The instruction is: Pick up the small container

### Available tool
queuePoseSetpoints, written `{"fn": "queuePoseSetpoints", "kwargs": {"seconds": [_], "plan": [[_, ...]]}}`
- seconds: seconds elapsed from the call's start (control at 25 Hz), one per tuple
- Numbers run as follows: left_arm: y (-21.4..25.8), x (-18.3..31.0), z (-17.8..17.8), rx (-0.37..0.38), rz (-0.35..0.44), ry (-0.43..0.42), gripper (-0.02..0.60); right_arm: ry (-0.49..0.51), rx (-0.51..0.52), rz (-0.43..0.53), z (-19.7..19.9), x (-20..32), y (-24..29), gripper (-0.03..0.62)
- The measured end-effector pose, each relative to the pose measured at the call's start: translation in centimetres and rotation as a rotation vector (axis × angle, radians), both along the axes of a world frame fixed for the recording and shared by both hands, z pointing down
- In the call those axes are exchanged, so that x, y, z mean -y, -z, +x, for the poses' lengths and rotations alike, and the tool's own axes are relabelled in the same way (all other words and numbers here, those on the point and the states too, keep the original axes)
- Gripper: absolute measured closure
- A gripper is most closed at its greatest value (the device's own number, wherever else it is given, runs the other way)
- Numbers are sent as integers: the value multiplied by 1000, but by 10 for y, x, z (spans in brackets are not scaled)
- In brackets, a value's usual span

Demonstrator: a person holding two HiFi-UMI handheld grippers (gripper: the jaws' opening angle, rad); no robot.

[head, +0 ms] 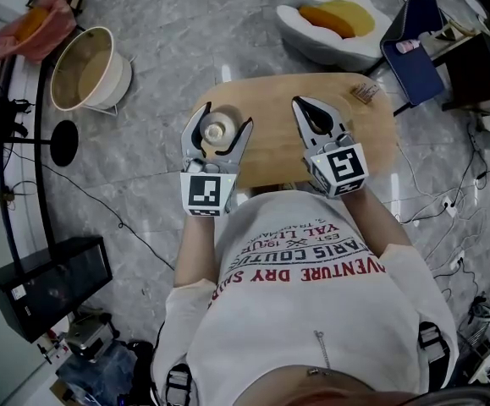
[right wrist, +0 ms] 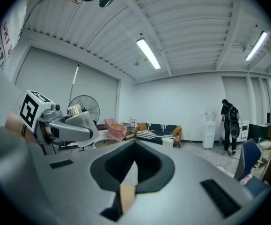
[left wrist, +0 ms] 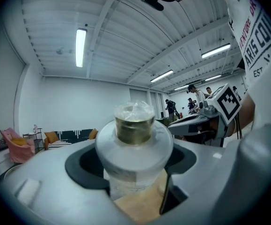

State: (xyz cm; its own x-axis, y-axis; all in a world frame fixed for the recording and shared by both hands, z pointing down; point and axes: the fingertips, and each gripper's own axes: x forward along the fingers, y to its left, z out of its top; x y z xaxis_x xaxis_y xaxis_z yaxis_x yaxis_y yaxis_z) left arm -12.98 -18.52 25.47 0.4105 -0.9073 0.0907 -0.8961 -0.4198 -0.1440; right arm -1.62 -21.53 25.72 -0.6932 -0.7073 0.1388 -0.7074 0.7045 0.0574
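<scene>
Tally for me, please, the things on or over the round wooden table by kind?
Grey two-jaw grippers with marker cubes: 2, left gripper and right gripper
Small pale container with a gold cap, held in the left gripper: 1
Small brownish item on the light wooden table, too small to identify: 1
Total: 4

Base and lower sides of the small container (left wrist: 134,142) sit hidden behind the left gripper (head: 224,118) jaws — only its top shows from the head view. The wooden table (head: 270,100) has its near edge covered by the person's torso (head: 312,311). The item (head: 364,91) at its far corner — too small to identify.
</scene>
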Motion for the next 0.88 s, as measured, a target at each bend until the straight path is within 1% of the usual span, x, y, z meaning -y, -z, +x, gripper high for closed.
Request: {"fn": "queuePoseSetpoints", "kwargs": {"seconds": [0.4, 0.64, 0.88], "plan": [[-4, -1, -4, 18, -18, -16, 244, 12, -5, 8, -13, -5, 3, 599], [-7, -4, -11, 17, -30, -19, 244, 16, -6, 6, -20, -11, 2, 599], [-8, -6, -9, 18, -34, -29, 244, 13, -8, 0, -22, -15, 1, 599]]}}
